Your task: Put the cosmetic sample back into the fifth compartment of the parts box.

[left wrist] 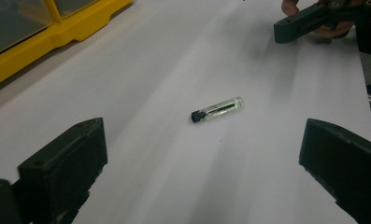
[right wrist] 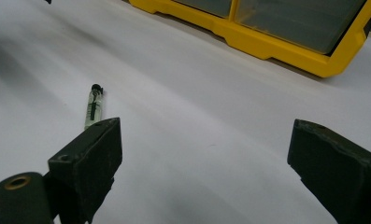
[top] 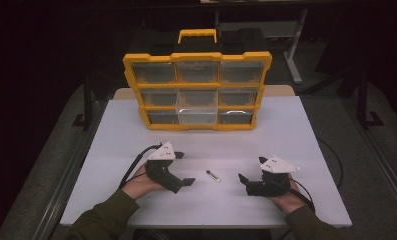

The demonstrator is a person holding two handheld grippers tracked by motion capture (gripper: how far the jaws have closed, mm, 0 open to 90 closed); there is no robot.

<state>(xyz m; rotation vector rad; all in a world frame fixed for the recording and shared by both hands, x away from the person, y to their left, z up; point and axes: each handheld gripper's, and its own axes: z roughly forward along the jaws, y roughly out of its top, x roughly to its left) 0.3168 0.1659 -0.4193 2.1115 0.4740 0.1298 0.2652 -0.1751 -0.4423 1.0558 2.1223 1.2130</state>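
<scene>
A small clear vial [top: 213, 175] with a black cap lies flat on the white table [top: 296, 130], between my two grippers. My left gripper [top: 184, 168] stands open just left of it, jaws pointing toward it. In the left gripper view the vial [left wrist: 217, 110] lies ahead of the wide gap of that gripper [left wrist: 204, 135], untouched. My right gripper [top: 252, 170] is open too, to the vial's right. In the right gripper view the vial [right wrist: 93, 105] lies just beyond the left jaw of that gripper [right wrist: 206, 135], outside the gap. Neither gripper holds anything.
A yellow organizer case [top: 197, 90] with clear drawers stands upright at the table's back. Its bottom middle drawer [top: 196, 114] is pulled out toward me. The case's yellow frame [left wrist: 47, 32] [right wrist: 267, 42] shows in both gripper views. The right gripper [left wrist: 309, 21] appears far off in the left gripper view.
</scene>
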